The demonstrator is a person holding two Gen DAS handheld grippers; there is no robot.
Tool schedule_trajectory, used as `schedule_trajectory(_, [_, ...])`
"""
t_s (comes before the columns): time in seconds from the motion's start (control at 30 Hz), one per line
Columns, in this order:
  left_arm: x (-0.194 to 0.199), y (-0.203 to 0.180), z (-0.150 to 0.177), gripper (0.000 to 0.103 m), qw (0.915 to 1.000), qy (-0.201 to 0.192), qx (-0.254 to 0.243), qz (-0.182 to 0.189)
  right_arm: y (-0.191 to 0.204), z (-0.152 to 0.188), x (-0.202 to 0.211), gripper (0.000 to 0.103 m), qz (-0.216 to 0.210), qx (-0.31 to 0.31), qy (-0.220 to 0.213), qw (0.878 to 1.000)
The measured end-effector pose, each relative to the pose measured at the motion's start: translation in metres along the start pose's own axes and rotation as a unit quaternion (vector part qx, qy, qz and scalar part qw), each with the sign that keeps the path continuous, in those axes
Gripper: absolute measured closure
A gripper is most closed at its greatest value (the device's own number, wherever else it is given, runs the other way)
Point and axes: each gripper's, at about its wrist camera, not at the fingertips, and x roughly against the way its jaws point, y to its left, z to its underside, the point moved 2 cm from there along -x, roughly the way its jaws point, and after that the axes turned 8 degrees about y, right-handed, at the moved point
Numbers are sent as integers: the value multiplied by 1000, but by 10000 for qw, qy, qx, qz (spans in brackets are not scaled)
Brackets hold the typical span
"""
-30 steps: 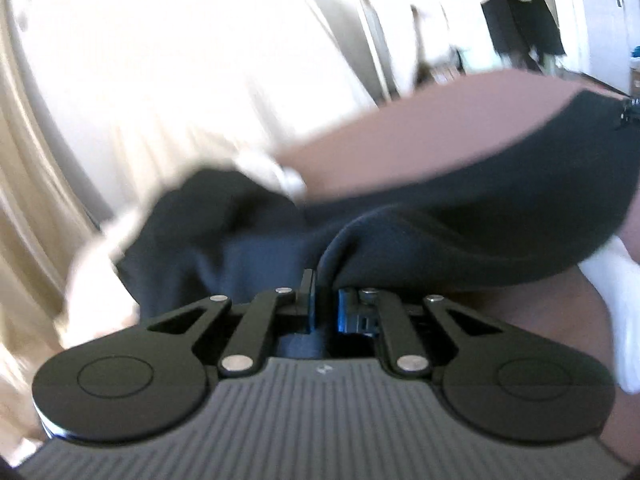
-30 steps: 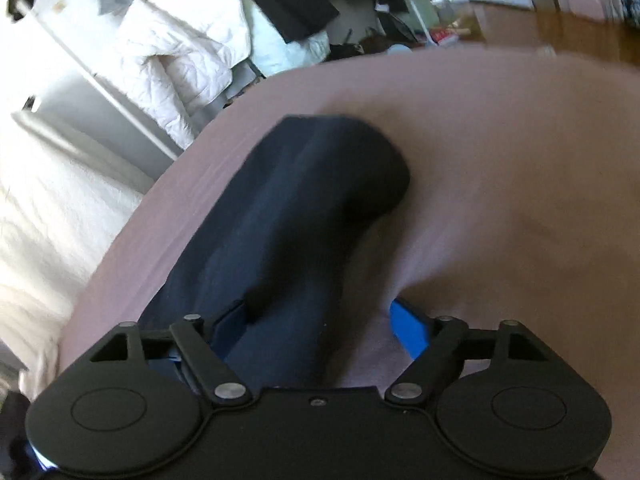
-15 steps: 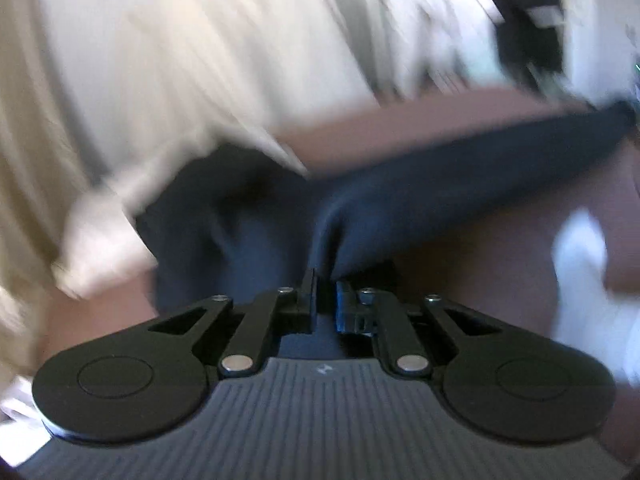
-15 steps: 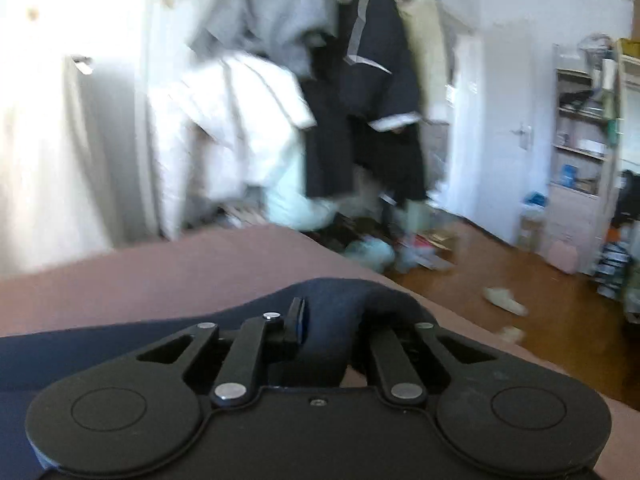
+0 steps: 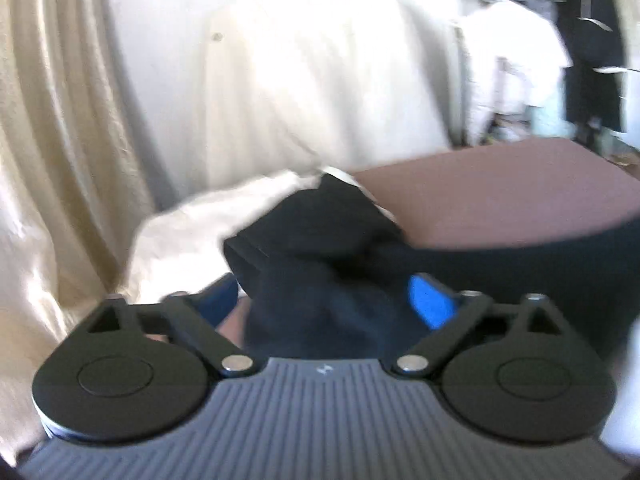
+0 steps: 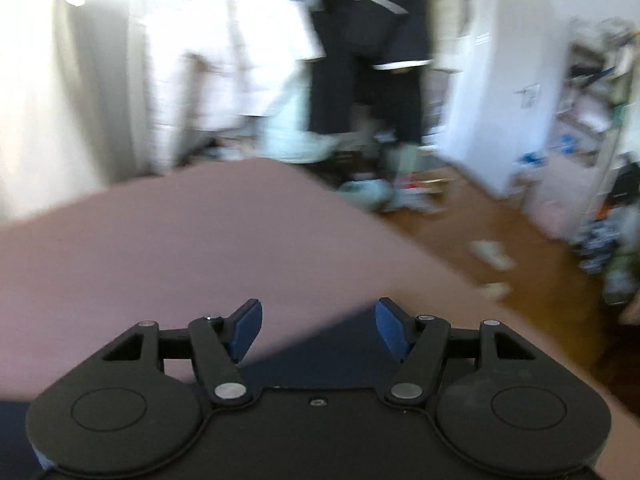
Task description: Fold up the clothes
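A dark navy garment (image 5: 320,240) lies bunched on the mauve bed (image 5: 480,196) and stretches off to the right. My left gripper (image 5: 328,300) hangs just above the bunched end. Its jaws are opening wide, and the cloth sits loose between the blue pads (image 5: 434,304) without being pressed. In the right wrist view, a flat edge of the same navy garment (image 6: 320,356) lies below my right gripper (image 6: 318,328). Its jaws are opening too, and the pads (image 6: 390,330) touch nothing. Motion blurs both views.
A white cloth (image 5: 192,232) lies beside the garment's far end, with a cream curtain (image 5: 52,160) behind it. Beyond the bed's corner (image 6: 280,184) there is a wooden floor (image 6: 500,248) strewn with items, hanging clothes (image 6: 384,40), a white door (image 6: 500,92) and shelves (image 6: 596,92).
Half a second ago both grippers were shut on the navy garment. Both have since let go and spread their jaws. Both views have risen above the bed.
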Motion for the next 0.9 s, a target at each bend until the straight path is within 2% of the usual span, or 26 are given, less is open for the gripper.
schedule_trajectory(0.07, [-44, 21, -28, 6, 9980, 528, 335, -116, 41, -6, 11, 35, -799, -59, 233, 9965])
schedule_trajectory(0.1, [-63, 36, -40, 11, 9940, 636, 811, -366, 60, -5, 18, 35, -1200, -43, 360, 9921])
schedule_trajectory(0.17, [-75, 56, -52, 12, 9818, 258, 1641, -921, 107, 2, 31, 33, -1985, 263, 637, 9777])
schedule_trajectory(0.2, [-82, 64, -58, 11, 9774, 13, 1899, -925, 134, 8, 36, 31, -2305, 510, 771, 9687])
schedule_trajectory(0.3, [-126, 71, -70, 11, 9789, 522, 1934, -393, 217, 39, 48, 31, -2704, 1439, 1016, 9465])
schedule_trajectory(0.37, [-166, 68, -75, 11, 9838, 878, 1559, -98, 263, 57, 54, 31, -2938, 1860, 1037, 9319])
schedule_trajectory(0.4, [-183, 68, -71, 11, 9849, 901, 1467, -158, 283, 61, 54, 31, -3036, 1980, 1049, 9261])
schedule_trajectory(0.47, [-201, 66, -63, 11, 9870, 545, 1467, -370, 314, 70, 57, 31, -3147, 1995, 1009, 9225])
schedule_trajectory(0.53, [-223, 68, -56, 11, 9884, 397, 1460, -132, 339, 80, 62, 31, -3213, 1832, 916, 9246])
schedule_trajectory(0.6, [-235, 67, -62, 9, 9854, 451, 1578, 447, 343, 98, 73, 31, -3345, 1352, 741, 9297])
schedule_trajectory(0.63, [-245, 64, -65, 8, 9833, 509, 1588, 725, 342, 111, 76, 31, -3531, 1184, 752, 9250])
schedule_trajectory(0.7, [-264, 60, -69, 8, 9756, 638, 1695, 1242, 339, 132, 75, 31, -3757, 1331, 855, 9131])
schedule_trajectory(0.77, [-285, 56, -65, 7, 9651, 897, 1857, 1613, 334, 145, 70, 31, -3772, 1280, 1012, 9116])
schedule_trajectory(0.8, [-297, 56, -60, 18, 9617, 1117, 1930, 1593, 331, 151, 66, 31, -3824, 1212, 1142, 9089])
schedule_trajectory(0.83, [-300, 56, -56, 36, 9609, 1184, 1973, 1537, 328, 156, 62, 31, -3877, 1138, 1266, 9059])
schedule_trajectory(0.87, [-297, 55, -55, 79, 9572, 1177, 2019, 1705, 324, 158, 58, 31, -3936, 1049, 1378, 9028])
schedule_trajectory(0.9, [-293, 55, -53, 99, 9532, 1168, 2065, 1872, 321, 160, 54, 31, -3995, 960, 1489, 8995])
